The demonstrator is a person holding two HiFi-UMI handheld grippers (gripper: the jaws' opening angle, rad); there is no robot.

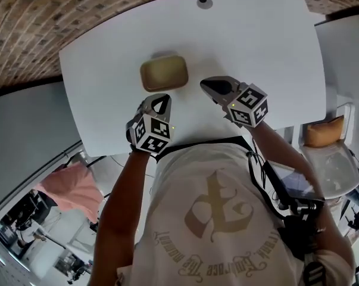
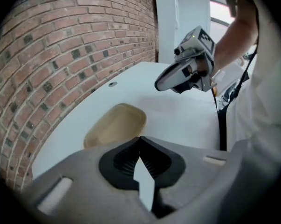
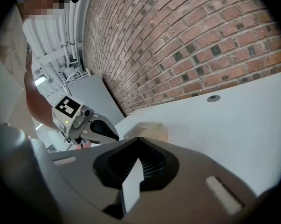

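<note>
- Starting nearest the wearer, a pale shirt [image 1: 221, 219] carries a large tan emblem with a curved band of ornate lettering under it. The letters are upside down and too distorted to read.
- The left gripper [image 1: 161, 100] is held just over the near edge of the table, clear of the surface, with its nose aimed forward. Its own view shows the jaws pressed together at the tips with nothing between them, so it is closed and empty.
- The right gripper [image 1: 210, 86] is held a little farther in, angled leftward across the table. Its jaws likewise meet at the tips and carry nothing.
- Judging by their angles, both noses converge on one spot, which would explain why each gripper shows in the other's view.
- Each marker cube [image 1: 249, 105] bears black-and-white square patterns and a small green light, but no words.
- The tan dish [image 1: 164, 72] lies flat on the white table [image 1: 268, 40], just ahead of the left gripper and to the left of the right one, touching neither. It is shallow, rounded at the corners and looks empty, with no label visible. Sitting near the front edge, it is probably within easy reach of both grippers.
- A round grey grommet [image 1: 205, 3] is set in the tabletop near the far edge.
- A brick wall [image 1: 48, 22] rises beyond the table, with no writing on it.
</note>
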